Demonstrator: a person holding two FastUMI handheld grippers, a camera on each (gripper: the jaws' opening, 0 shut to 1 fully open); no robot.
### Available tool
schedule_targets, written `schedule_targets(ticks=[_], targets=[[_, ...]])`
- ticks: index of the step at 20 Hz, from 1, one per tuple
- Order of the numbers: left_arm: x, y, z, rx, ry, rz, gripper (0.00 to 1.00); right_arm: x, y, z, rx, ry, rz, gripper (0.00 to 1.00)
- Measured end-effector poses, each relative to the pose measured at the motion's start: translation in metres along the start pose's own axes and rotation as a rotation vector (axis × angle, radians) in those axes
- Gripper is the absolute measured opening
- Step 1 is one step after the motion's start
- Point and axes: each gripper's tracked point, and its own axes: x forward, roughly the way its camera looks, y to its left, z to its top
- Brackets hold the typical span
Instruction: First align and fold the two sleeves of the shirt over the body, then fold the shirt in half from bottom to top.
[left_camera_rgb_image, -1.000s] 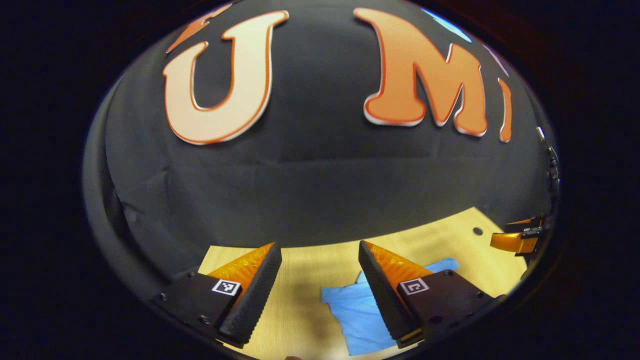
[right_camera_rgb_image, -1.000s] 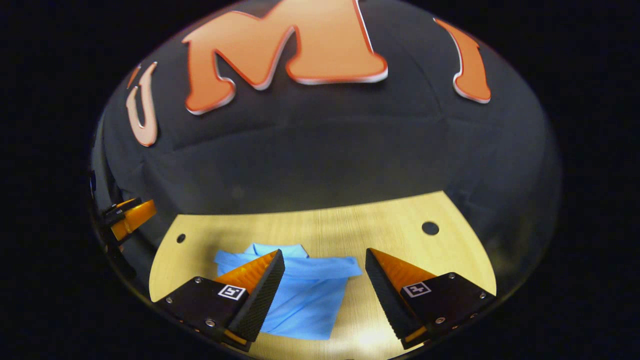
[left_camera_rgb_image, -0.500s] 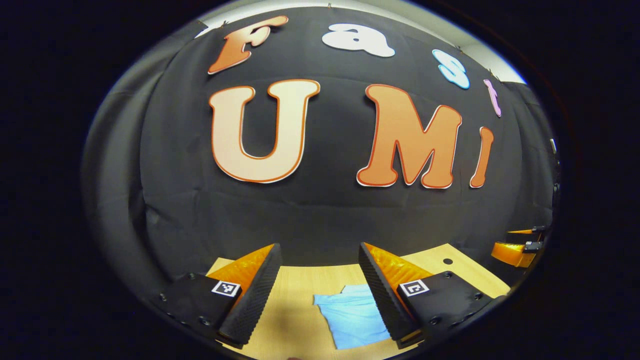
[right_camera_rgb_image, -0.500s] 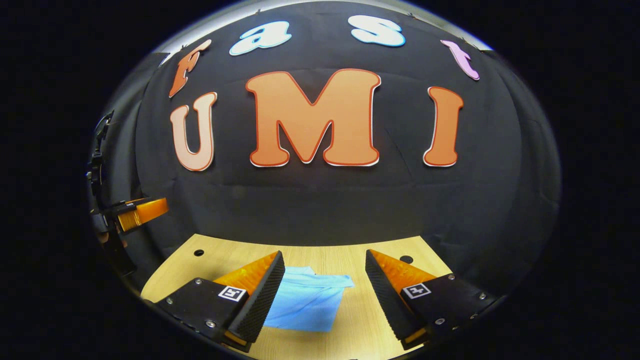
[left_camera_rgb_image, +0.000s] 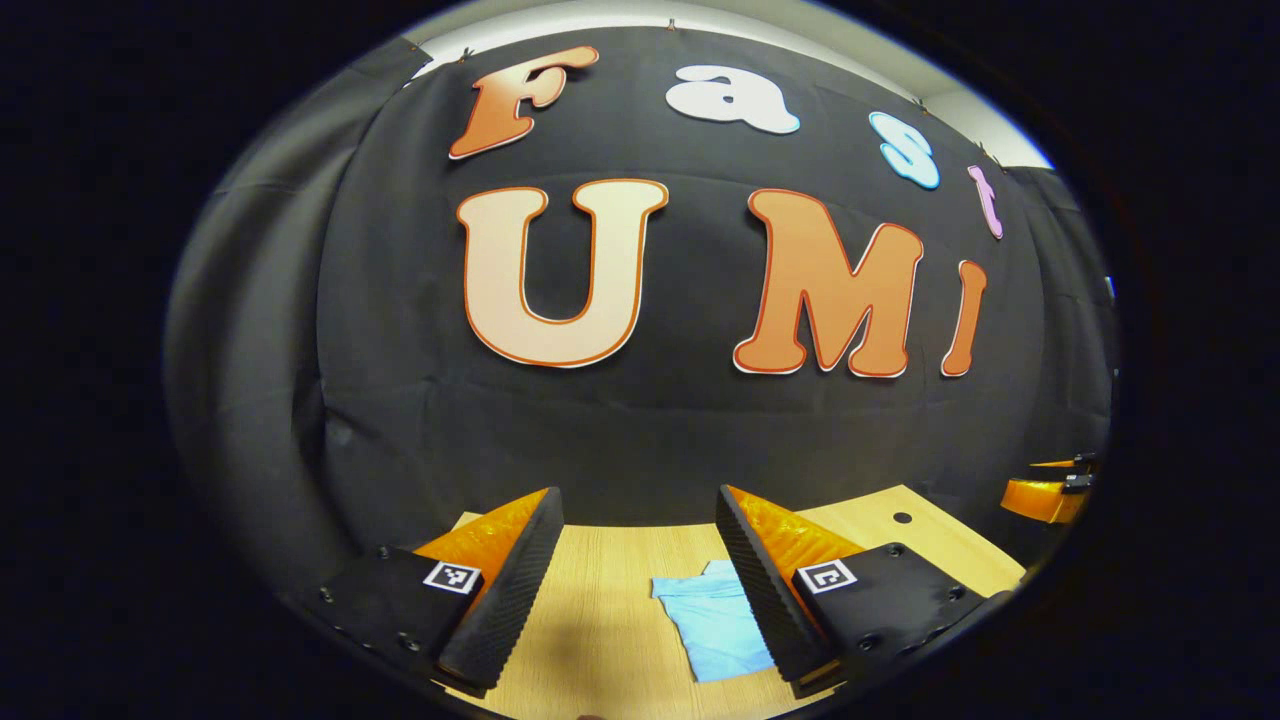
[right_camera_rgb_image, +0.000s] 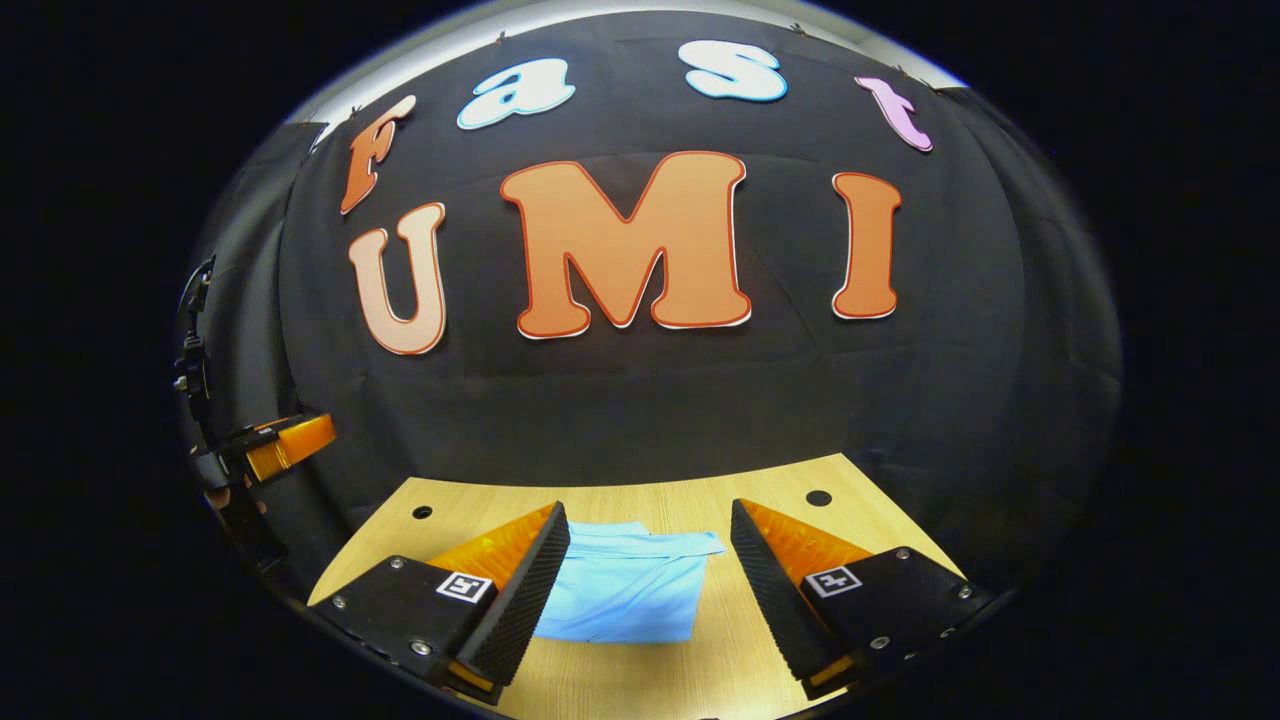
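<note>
A light blue shirt (right_camera_rgb_image: 628, 595) lies folded into a compact rectangle on the wooden table (right_camera_rgb_image: 760, 490). In the left gripper view the shirt (left_camera_rgb_image: 715, 620) shows partly behind the right finger. My left gripper (left_camera_rgb_image: 640, 570) is open, raised above the table, with nothing between its fingers. My right gripper (right_camera_rgb_image: 650, 580) is also open and empty, held above and short of the shirt. The left gripper (right_camera_rgb_image: 285, 445) appears at the far left of the right gripper view, and the right gripper (left_camera_rgb_image: 1045, 495) at the far right edge of the left gripper view.
The black cloth wall (right_camera_rgb_image: 640, 400) stands right behind the table's far edge. Small round holes (right_camera_rgb_image: 819, 497) mark the tabletop near its back corners. Bare wood (left_camera_rgb_image: 590, 600) lies to the left of the shirt.
Both grippers have lifted and pulled back from the table, staying open. The shirt looks smaller and lower in both views and has not moved.
</note>
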Motion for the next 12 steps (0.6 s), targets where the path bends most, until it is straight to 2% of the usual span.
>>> schedule_targets(ticks=[7, 12], targets=[[-0.002, -0.006, -0.001, -0.006, 0.011, 0.001, 0.99, -0.002, -0.012, 0.005, 0.017, -0.023, -0.016, 0.98], [-0.002, 0.0, -0.001, 0.006, 0.014, 0.031, 0.99, 0.005, -0.019, 0.006, 0.034, -0.027, -0.017, 0.98]])
